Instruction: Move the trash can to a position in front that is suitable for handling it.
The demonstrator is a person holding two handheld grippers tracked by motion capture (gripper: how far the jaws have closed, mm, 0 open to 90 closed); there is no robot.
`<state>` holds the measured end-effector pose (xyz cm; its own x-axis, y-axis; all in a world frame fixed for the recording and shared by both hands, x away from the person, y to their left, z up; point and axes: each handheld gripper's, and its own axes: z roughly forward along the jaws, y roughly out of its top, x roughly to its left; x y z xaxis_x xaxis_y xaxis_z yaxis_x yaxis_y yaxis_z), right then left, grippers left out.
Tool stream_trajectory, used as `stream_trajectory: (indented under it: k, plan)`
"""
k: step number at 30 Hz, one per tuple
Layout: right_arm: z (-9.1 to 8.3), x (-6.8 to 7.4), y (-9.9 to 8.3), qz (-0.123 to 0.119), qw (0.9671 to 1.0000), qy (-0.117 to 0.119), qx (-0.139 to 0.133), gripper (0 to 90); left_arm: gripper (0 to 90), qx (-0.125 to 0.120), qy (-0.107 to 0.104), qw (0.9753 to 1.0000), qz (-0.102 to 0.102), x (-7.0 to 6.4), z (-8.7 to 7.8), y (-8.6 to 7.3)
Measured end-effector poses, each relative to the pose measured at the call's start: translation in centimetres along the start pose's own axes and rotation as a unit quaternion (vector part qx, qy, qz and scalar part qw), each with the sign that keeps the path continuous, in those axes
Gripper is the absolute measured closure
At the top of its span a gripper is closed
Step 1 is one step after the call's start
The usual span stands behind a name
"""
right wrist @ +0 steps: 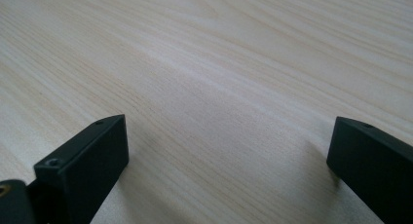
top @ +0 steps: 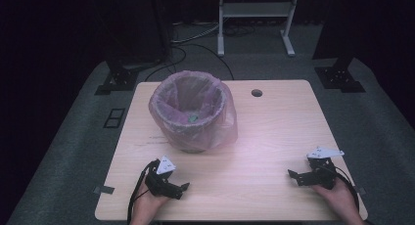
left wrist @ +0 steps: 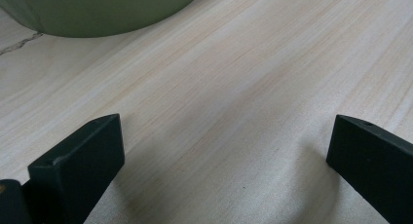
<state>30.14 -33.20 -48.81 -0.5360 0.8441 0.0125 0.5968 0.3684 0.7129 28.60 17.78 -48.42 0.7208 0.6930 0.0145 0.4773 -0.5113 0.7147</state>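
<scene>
Left gripper (top: 183, 187) at table's (top: 274, 137) 7 o'clock, jaws apart, empty. Lined bin (top: 193, 110) at 11 o'clock, small green item inside. Right gripper (top: 292, 176) at 4 o'clock, jaws apart, empty. Nothing visibly started; bin untouched.

I'm seeing a table (top: 274, 137) of pale wood, its grain smooth and matt. The bin (top: 193, 112) is wearing a thin, glossy, see-through pink plastic bag (top: 225, 129), crinkled. Both grippers' jaws are looking like matt black plastic. The floor (top: 377, 132) is showing as grey carpet.
</scene>
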Motion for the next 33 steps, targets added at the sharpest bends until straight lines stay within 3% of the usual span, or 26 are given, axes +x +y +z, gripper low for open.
stream_trajectory:
  k: [10,14,22,33]
  plan:
    - [0.0,0.0,0.0,-0.001,1.0000,0.001,0.000,0.4,0.0,-0.027,0.004,0.9996,-0.007,0.3,-0.9,0.2]
    - [0.0,0.0,0.0,-0.001,1.0000,0.001,0.000,0.4,0.0,-0.028,0.003,0.9996,-0.008,0.5,-1.3,0.4]
    - [0.0,0.0,0.0,-0.001,1.0000,0.001,0.000,0.4,0.0,-0.038,-0.010,0.9989,-0.024,1.0,-2.7,1.2]
    - [0.0,0.0,0.0,-0.002,1.0000,0.001,0.001,0.4,0.0,-0.066,-0.011,0.9971,-0.035,1.5,-5.0,2.5]
